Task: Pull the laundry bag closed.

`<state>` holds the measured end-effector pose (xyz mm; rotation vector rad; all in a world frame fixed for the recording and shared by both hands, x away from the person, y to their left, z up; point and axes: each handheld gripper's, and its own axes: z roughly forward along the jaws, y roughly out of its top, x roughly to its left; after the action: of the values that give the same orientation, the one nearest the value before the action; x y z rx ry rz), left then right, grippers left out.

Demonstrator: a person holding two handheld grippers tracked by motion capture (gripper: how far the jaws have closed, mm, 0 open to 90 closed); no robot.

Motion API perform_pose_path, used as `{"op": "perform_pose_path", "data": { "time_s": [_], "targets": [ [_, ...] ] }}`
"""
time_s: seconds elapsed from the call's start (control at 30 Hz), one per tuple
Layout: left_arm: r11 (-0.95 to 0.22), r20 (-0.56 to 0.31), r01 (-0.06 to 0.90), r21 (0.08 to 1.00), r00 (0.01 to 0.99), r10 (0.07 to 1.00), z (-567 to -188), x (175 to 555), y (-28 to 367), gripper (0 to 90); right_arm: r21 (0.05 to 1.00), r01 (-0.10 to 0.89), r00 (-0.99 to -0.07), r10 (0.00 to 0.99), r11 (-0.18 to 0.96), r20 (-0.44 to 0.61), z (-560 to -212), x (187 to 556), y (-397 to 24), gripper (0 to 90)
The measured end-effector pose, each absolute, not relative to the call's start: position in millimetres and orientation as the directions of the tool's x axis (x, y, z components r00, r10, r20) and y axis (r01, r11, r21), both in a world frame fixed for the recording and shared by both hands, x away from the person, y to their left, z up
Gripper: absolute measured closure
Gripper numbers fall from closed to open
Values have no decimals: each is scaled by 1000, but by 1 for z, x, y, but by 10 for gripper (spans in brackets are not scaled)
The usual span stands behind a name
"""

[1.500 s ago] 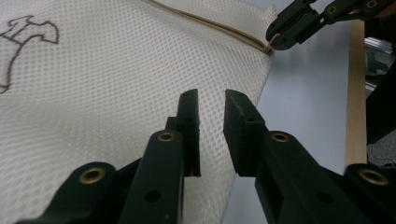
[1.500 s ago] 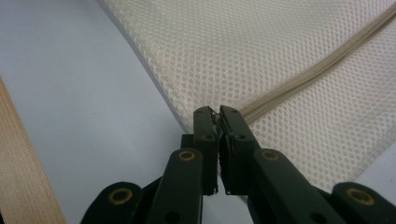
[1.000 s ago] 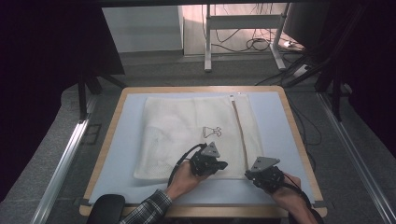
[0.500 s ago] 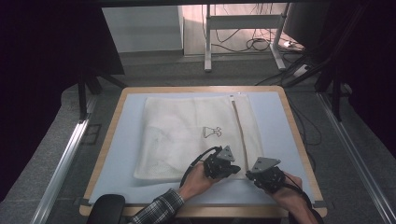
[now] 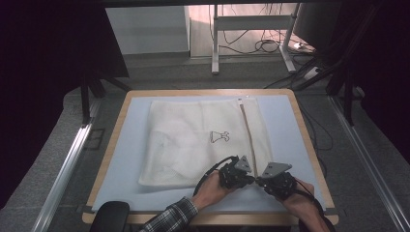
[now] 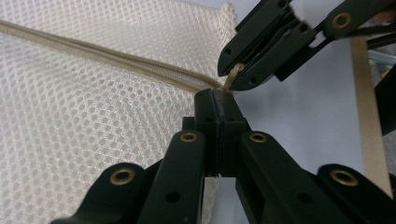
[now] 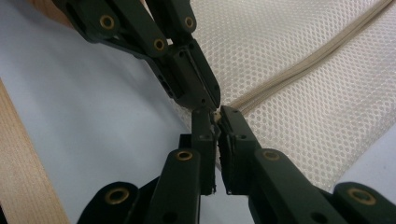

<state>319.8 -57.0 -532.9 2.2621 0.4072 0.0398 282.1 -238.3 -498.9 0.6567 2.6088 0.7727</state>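
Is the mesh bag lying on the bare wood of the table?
No, the mesh bag lies on a pale blue mat that covers the table inside its wooden rim.

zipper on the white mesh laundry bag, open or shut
Shut, as far as visible: the beige zipper on the white mesh laundry bag runs as one closed line, teeth together up to the grippers.

We see both grippers crowded at the near end of the zipper (image 5: 247, 130), the left gripper (image 5: 249, 177) and the right gripper (image 5: 258, 180) tip to tip, with almost no gap between them. The mesh bag (image 5: 193, 140) lies flat on the table (image 5: 121, 159), so a hand can pass over it freely. To the left of the bag we have a wide bare strip of the blue mat (image 5: 123, 154), and a narrower one on the right. The person's forearms block the near edge, and the cables trail there too.
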Motion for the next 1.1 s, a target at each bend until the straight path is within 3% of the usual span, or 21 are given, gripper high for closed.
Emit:
{"op": "perform_pose_path", "data": {
  "time_s": [1.1],
  "targets": [
    [-620, -77, 258, 741, 950, 304, -536, 317, -55, 900, 564, 335, -813, 534, 755, -232, -499, 300, -236, 860]
  ]
}}
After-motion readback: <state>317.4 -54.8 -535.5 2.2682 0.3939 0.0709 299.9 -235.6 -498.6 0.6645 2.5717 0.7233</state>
